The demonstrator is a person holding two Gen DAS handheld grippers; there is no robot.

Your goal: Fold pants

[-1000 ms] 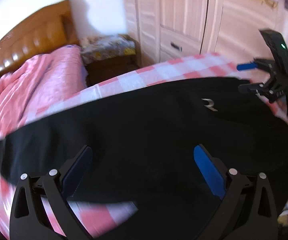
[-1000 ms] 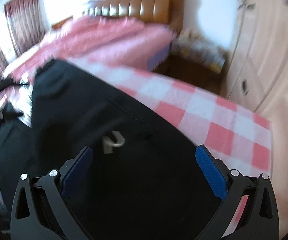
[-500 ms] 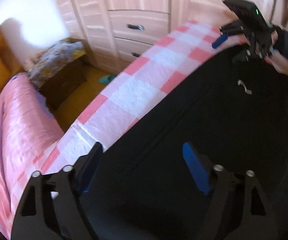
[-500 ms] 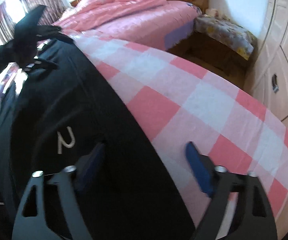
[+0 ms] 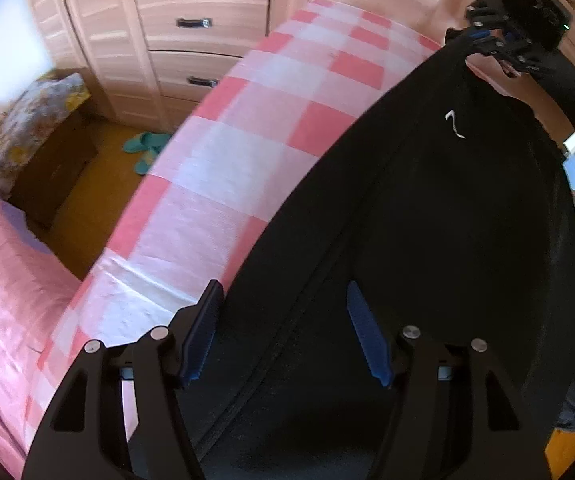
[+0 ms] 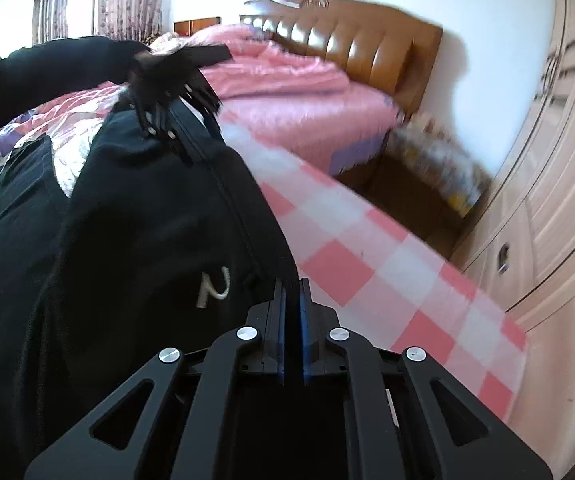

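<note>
Black pants (image 5: 427, 220) with a small white logo (image 5: 454, 125) lie stretched along a pink-and-white checked sheet (image 5: 247, 140) on the bed. My left gripper (image 5: 285, 320) points down over one end of them, jaws closing. The pants' edge and seam lie between the blue pads (image 5: 203, 332), which stand apart from the cloth. In the right wrist view my right gripper (image 6: 291, 292) is shut on the pants' (image 6: 147, 240) edge beside the logo (image 6: 215, 288). The left gripper (image 6: 167, 92), blurred, sits at the far end. From the left wrist view the right gripper (image 5: 483, 38) lifts that corner.
A wardrobe with drawers (image 5: 203, 24) runs along the far side of the bed. A bedside cabinet (image 5: 43, 152) and green slippers (image 5: 145, 148) are on the floor gap. A pink quilt (image 6: 287, 92) and wooden headboard (image 6: 359, 52) lie beyond. Sleeved arms hold both grippers.
The right gripper's jaws went from wide open to shut on the pants' edge. The left gripper swung across and down to the pants' other end, rolled, and its jaws narrowed.
</note>
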